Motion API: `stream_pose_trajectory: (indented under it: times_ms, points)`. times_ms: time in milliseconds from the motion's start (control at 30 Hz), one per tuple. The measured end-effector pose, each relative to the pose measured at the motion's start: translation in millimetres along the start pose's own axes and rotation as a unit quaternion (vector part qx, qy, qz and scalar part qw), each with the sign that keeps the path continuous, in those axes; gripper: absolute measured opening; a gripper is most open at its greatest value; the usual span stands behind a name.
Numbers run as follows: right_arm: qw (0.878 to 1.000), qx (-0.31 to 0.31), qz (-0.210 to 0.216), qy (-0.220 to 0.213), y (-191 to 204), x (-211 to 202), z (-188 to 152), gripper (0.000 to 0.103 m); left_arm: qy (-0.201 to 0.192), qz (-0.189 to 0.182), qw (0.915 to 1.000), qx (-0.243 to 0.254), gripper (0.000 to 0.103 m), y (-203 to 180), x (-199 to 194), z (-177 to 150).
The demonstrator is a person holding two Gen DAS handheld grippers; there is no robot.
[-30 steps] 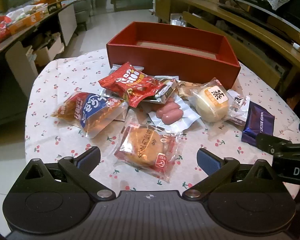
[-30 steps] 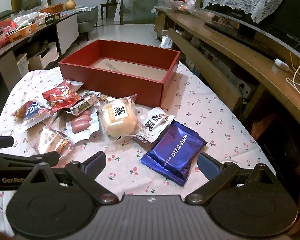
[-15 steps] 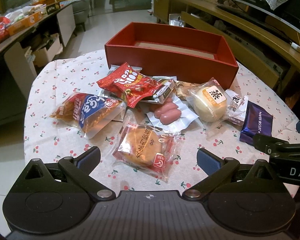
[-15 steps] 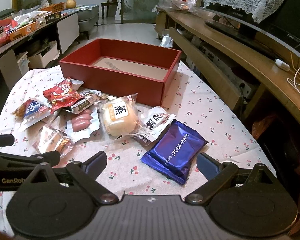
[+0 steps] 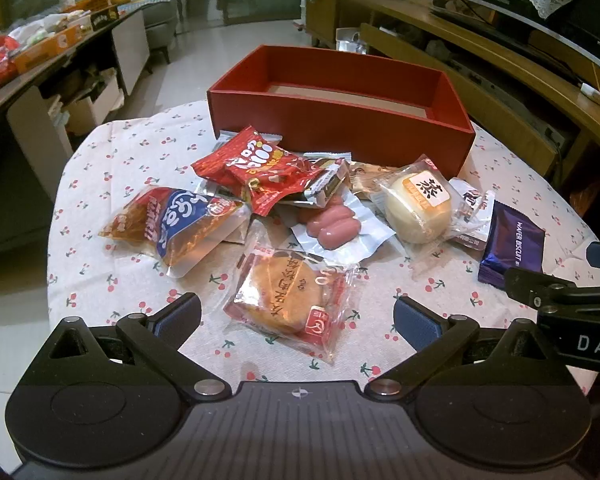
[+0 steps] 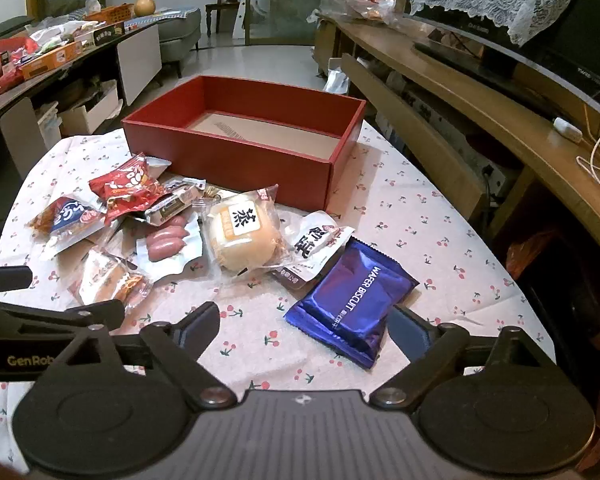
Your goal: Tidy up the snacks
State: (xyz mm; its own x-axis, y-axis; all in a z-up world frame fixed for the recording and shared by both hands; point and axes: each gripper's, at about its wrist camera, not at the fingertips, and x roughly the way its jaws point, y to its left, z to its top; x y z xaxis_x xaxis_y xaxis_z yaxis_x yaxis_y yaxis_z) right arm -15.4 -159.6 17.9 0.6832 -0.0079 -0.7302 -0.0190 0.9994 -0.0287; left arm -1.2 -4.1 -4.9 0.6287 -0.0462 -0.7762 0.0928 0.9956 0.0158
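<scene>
Several wrapped snacks lie in a heap on the table in front of an empty red box (image 5: pixel 340 128) (image 6: pixel 236 160). My left gripper (image 5: pixel 298 318) is open and empty, just short of a round cake in a clear wrapper (image 5: pixel 288 298). Behind it lie a blue-and-orange bread pack (image 5: pixel 176 220), a red snack bag (image 5: pixel 260 172), pink sausages (image 5: pixel 334 226) and a pale bun (image 5: pixel 418 204). My right gripper (image 6: pixel 304 330) is open and empty, close over a blue wafer biscuit pack (image 6: pixel 354 302) (image 5: pixel 514 244).
The table has a white cloth with cherries (image 6: pixel 400 216). A long wooden cabinet (image 6: pixel 480 120) runs along the right. A cluttered counter (image 5: pixel 40 52) stands at the left. Each gripper shows at the edge of the other's view.
Both grippers have edged slightly forward towards the snacks. Their fingers stay open and nothing on the table has moved.
</scene>
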Motion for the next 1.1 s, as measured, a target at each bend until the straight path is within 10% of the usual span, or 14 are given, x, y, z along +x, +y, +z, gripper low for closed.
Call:
stream_pose_trajectory:
  times_ms: [1100]
  points:
    - [0.999, 0.014, 0.018, 0.032, -17.7, 12.0, 8.9, 0.085, 0.000, -0.005, 0.9999, 0.011, 0.103, 3.7, 8.0, 7.8]
